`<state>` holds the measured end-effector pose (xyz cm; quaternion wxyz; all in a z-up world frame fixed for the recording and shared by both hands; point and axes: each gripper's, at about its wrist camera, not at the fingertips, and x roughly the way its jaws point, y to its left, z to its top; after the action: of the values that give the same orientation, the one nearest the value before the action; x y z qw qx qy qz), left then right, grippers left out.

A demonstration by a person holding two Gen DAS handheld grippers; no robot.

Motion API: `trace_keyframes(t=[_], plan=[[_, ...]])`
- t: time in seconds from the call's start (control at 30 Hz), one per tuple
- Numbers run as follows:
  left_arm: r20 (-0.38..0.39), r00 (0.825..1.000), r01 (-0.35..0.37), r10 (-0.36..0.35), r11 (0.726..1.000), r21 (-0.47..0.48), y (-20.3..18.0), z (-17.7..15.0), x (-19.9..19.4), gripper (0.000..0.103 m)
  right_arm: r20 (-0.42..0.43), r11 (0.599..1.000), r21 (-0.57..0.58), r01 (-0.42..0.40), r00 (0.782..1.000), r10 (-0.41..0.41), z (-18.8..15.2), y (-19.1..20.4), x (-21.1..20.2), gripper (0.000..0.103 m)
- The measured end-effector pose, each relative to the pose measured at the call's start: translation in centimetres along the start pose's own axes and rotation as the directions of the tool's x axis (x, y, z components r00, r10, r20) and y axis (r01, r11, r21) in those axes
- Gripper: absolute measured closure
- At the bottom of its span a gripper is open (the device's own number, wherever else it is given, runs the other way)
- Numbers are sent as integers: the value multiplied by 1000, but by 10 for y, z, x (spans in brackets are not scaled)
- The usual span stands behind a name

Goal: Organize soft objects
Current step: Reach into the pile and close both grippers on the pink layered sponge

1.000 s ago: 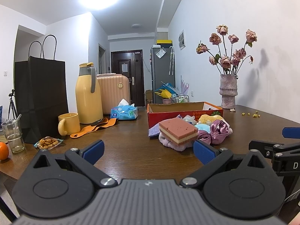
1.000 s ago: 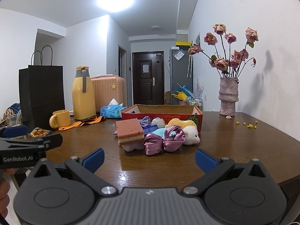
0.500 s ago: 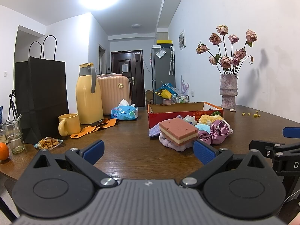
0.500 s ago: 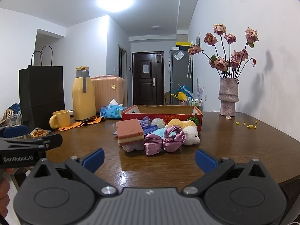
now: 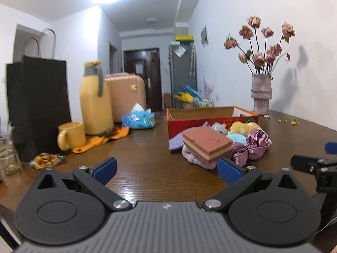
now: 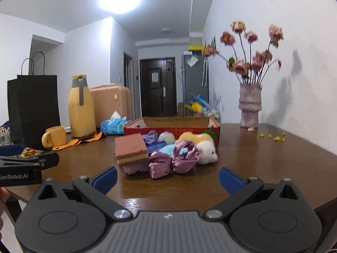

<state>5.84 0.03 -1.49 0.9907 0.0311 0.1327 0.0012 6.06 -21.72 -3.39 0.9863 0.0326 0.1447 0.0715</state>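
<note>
We hold our left gripper (image 5: pixel 166 169), a black two-finger tool with blue pads (image 5: pixel 104 168), level and facing forward, its fingers spread wide with nothing between them. Our right gripper (image 6: pixel 167 178), built the same, sits just beside it at about the same height, its blue-padded fingers (image 6: pixel 231 180) equally far apart and empty. A sliver of our hand (image 6: pixel 2 198) shows at the left edge of the right wrist view.

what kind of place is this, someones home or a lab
Most likely a lived-in flat: a wooden dining table with a vase of dried roses, a suitcase by the wall, and a hallway to a dark entry door beside a fridge.
</note>
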Motion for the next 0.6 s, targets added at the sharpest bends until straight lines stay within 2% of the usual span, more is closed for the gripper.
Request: trace_keyframes(t=[0.1,0.17,0.27,0.33,0.4,0.47,0.53,0.57,0.6], plan=[[-32,998,49,-49,999,-4,4,7,25,0,-24,999,22,-48,999,48,4,-2,21,6],[-28,997,76,-76,997,11,5,16,43,0,-49,997,41,-72,996,74,11,-2,36,15],[-19,989,146,-146,989,25,9,38,82,0,-106,979,145,-141,982,157,19,-5,67,27],[-73,969,240,-236,970,40,15,53,119,6,-149,968,176,-178,967,205,19,1,90,27],[-113,946,309,-303,950,42,19,64,156,17,-175,973,129,-189,962,210,19,17,109,29],[-143,922,369,-360,928,46,19,71,188,21,-181,972,112,-205,958,223,20,28,125,32],[-177,894,424,-411,905,40,19,75,217,27,-177,968,116,-223,954,241,23,35,141,35],[-192,875,459,-445,888,34,19,75,229,30,-169,966,117,-229,954,246,24,37,147,35],[-211,852,495,-480,869,20,18,76,240,39,-163,965,121,-232,954,250,26,38,152,36]])
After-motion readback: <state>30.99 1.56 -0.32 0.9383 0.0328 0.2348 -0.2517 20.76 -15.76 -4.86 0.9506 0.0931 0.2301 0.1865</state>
